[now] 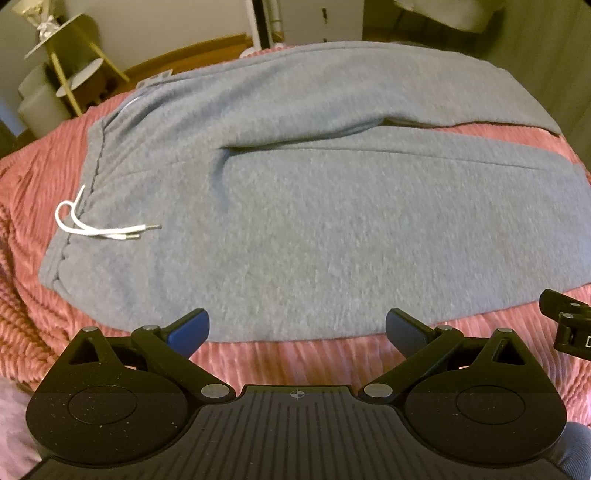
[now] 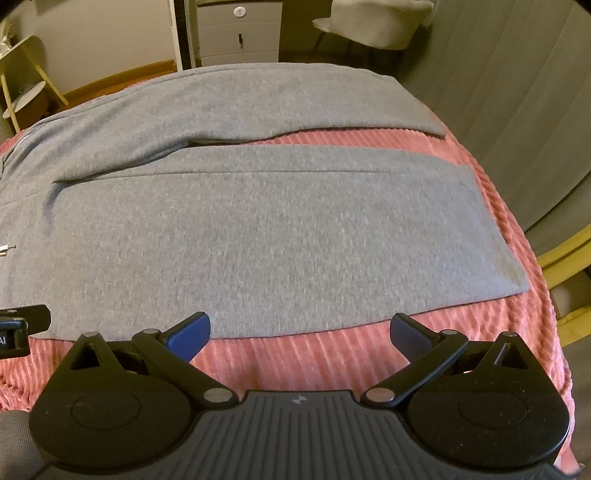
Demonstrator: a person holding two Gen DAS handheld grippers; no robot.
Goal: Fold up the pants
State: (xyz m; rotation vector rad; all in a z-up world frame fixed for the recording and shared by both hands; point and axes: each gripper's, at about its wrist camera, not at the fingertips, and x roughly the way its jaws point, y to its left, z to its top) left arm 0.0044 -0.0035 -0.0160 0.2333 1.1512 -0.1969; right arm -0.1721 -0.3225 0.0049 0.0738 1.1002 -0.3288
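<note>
Grey sweatpants (image 1: pixel 314 221) lie flat on a pink ribbed blanket (image 1: pixel 288 358), waistband to the left with a white drawstring (image 1: pixel 96 225), both legs running right. My left gripper (image 1: pixel 297 332) is open and empty, just short of the near edge of the near leg. In the right wrist view the pants (image 2: pixel 258 240) show both legs, with the near leg's cuff (image 2: pixel 491 236) at the right. My right gripper (image 2: pixel 299 334) is open and empty, at the near leg's front edge. Each gripper shows at the other view's edge: the right one (image 1: pixel 565 325), the left one (image 2: pixel 18 328).
The blanket (image 2: pixel 369 358) covers a bed that drops off at the right. A small round-shelved stand (image 1: pixel 66 74) is at back left. A white drawer unit (image 2: pixel 240 33) and a grey chair (image 2: pixel 376 22) stand behind. A yellow frame (image 2: pixel 561 266) is at right.
</note>
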